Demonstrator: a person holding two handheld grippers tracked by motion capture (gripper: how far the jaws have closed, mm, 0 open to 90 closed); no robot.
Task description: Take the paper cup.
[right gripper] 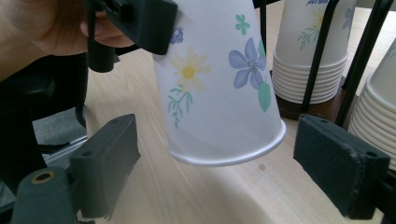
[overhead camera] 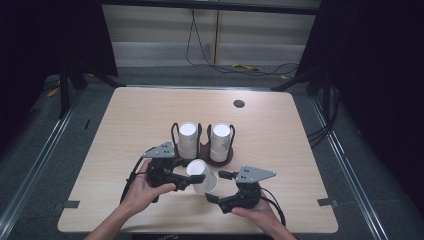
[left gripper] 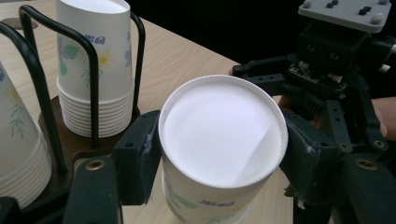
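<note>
Left gripper [overhead camera: 186, 176] pinches an inverted paper cup [overhead camera: 202, 175] near its base, held above the table [overhead camera: 125, 120] just near the rack [overhead camera: 218, 161]. Right gripper [overhead camera: 214, 186] jaws stand spread around the rim. Squeezing hard could crumple the thin wall.

light: bright overhead – dark surround | glare: far table [overhead camera: 210, 95] edge | focus: sharp
</note>
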